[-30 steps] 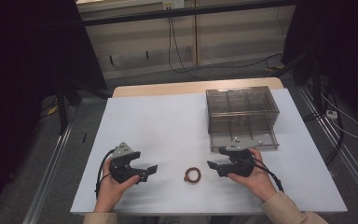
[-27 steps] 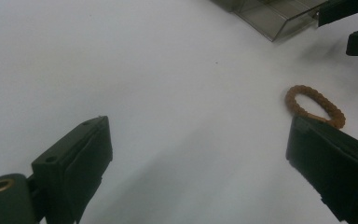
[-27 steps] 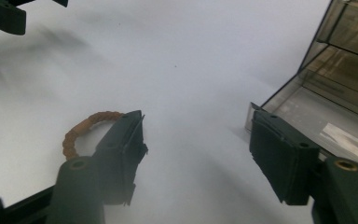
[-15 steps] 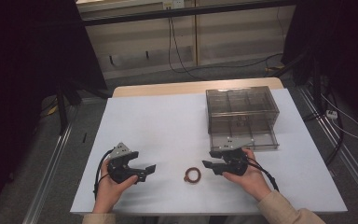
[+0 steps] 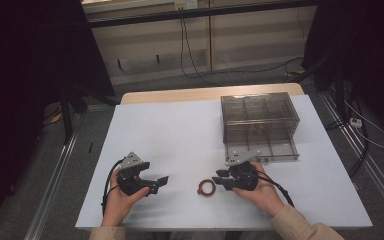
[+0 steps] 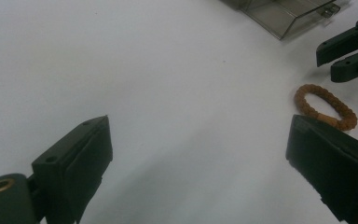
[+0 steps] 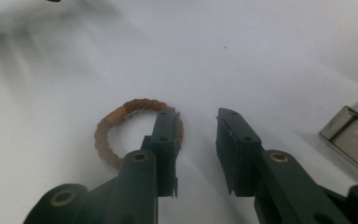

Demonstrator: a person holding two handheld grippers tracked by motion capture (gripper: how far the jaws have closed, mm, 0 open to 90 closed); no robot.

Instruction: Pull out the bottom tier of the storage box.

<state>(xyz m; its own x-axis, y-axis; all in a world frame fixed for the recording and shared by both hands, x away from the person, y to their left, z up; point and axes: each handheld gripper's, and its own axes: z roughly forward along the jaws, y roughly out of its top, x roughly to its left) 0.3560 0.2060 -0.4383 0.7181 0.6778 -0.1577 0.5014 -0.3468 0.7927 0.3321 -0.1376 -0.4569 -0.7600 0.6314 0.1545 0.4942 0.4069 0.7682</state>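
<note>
At the left of the high view, the left gripper (image 5: pixel 156 183) rested on the white table (image 5: pixel 180 135) in the person's left hand (image 5: pixel 120 197), its jaws spread wide and pointing toward the middle of the near edge, with nothing between them. Moving rightward, the braided brown ring (image 5: pixel 206 188) lay flat on the table between the two tools, well clear of the left one and just beside the tips of the right gripper (image 5: pixel 219 178), which the right hand (image 5: pixel 260 192) held low with its jaws turned leftward at it. So the right gripper was plainly the nearer, and the ring lay to its own left and slightly ahead; being a closed loop lying flat, it offered no real long axis, only a rim to pinch. The right gripper view showed what the high view could not: the jaws stood at a narrow gap, empty, with one jaw over the ring's (image 7: pixel 121 128) near rim and the other outside the loop altogether. The left gripper view added the ring's (image 6: pixel 325 106) plaited texture and both right jaws hovering just beyond it. Farther right and behind stood the clear compartment box (image 5: pixel 262 127), its lower drawer pulled out toward the person.
</note>
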